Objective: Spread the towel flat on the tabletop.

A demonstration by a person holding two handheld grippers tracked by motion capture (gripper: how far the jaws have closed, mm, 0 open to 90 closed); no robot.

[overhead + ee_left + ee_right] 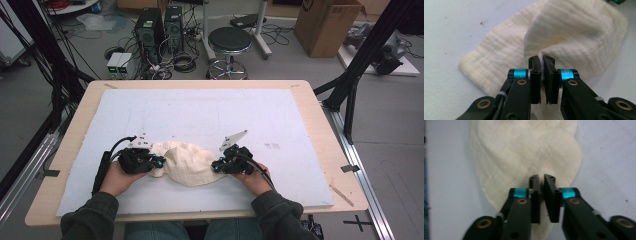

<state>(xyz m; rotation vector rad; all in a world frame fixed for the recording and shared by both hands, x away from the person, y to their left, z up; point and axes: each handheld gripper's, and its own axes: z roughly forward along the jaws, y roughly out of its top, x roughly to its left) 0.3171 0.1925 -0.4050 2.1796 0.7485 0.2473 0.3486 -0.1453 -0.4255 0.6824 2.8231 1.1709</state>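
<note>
High view: a cream cloth [186, 162] lies bunched at lower centre of the white mat [200, 115], pinched at either end by the left gripper [159, 162] and right gripper [215, 166]. Both pinches should be kept firm and the ends drawn apart evenly, so the cloth is spread flat.

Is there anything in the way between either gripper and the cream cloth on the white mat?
Nothing visible stands between them. The left gripper is shut on a fold of the cream cloth, and the right gripper is shut on the cloth's opposite edge. The cloth lies bunched between the two on the white mat, with no other object near it.
</note>
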